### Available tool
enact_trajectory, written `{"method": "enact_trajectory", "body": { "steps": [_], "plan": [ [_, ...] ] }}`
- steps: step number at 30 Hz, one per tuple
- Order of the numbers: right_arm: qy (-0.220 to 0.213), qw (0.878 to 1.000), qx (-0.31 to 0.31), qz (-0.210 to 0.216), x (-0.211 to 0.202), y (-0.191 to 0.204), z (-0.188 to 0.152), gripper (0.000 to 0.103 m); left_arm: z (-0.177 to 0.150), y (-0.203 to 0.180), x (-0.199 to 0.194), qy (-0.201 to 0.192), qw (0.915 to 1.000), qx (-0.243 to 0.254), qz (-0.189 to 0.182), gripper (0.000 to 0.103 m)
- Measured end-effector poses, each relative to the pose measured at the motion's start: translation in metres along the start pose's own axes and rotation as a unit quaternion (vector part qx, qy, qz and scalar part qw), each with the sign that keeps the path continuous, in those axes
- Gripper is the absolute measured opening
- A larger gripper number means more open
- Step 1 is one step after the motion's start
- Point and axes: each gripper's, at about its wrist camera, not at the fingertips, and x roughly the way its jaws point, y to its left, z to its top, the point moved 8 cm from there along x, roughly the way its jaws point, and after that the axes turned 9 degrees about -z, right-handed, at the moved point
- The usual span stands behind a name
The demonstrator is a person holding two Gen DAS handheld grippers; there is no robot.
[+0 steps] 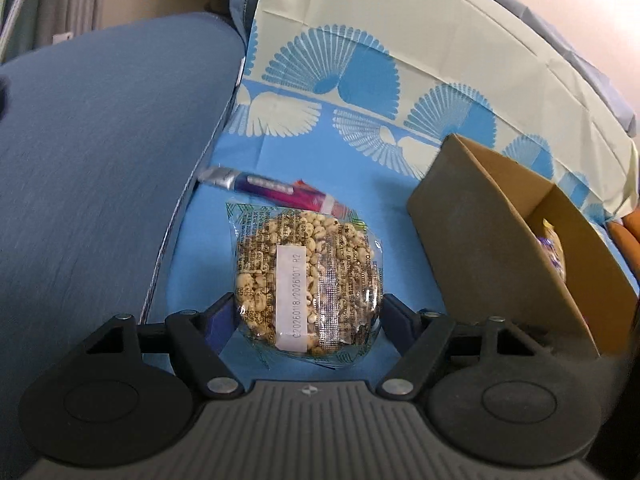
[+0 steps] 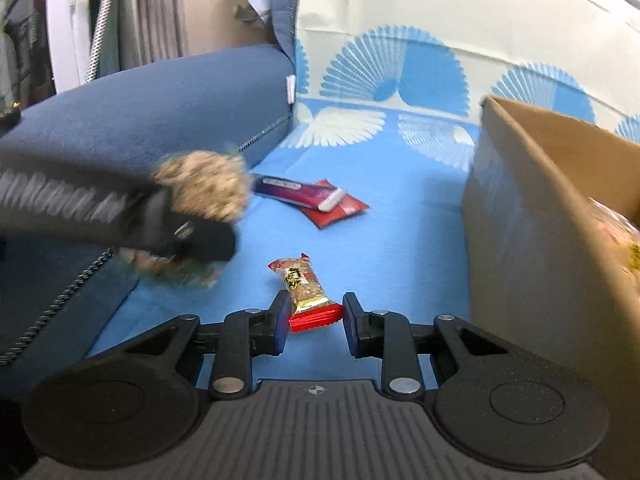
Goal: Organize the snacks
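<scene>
A blue cloth [image 2: 400, 216] with white fan shapes is covering the seat, and a cardboard box [image 2: 560, 208] is standing at its right edge with wrapped snacks partly showing inside. Near the cloth's left edge a purple bar [image 2: 296, 192] is lying across a red packet [image 2: 340, 210], clear of both tools. The left gripper [image 1: 306, 312] is gripping a round puffed-grain cake [image 1: 306, 280] in clear printed wrap with a white date strip, both pads pressing its sides, angled down over the cloth's left side. The right gripper [image 2: 315, 320] is clenching the red end of a small peanut bar [image 2: 306, 292], pointing down at the cloth's middle just left of the box.
</scene>
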Motion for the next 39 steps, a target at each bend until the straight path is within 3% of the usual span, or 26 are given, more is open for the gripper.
{"method": "enact_trajectory", "body": {
  "steps": [3,5,11,15,23,28,39],
  "plan": [
    [0.037,0.999,0.016,0.008,-0.024,-0.006,0.001,0.029,-0.013,0.003,-0.01,-0.01,0.9999,-0.003,-0.007,0.08],
    [0.047,0.999,-0.008,0.019,-0.046,-0.002,-0.001,0.029,-0.011,0.004,-0.019,-0.025,0.9995,-0.008,-0.019,0.08],
    [0.055,0.997,-0.036,0.034,-0.09,0.012,-0.022,0.029,-0.025,0.006,-0.014,0.052,0.9982,-0.017,-0.024,0.08],
    [0.068,0.997,-0.019,0.029,-0.084,0.017,-0.047,0.029,-0.039,0.01,-0.011,0.106,0.9937,-0.017,-0.03,0.08],
    [0.102,0.995,-0.014,0.01,-0.056,0.007,-0.073,0.03,-0.049,0.02,0.008,0.144,0.9883,-0.047,-0.018,0.081],
    [0.103,0.994,-0.007,0.028,-0.057,0.009,-0.072,0.039,-0.051,0.018,0.015,0.154,0.9871,-0.043,-0.007,0.083],
    [0.093,0.995,-0.019,0.034,-0.048,0.008,-0.067,0.047,-0.051,0.016,0.019,0.155,0.9871,-0.039,-0.002,0.087]
  ]
}}
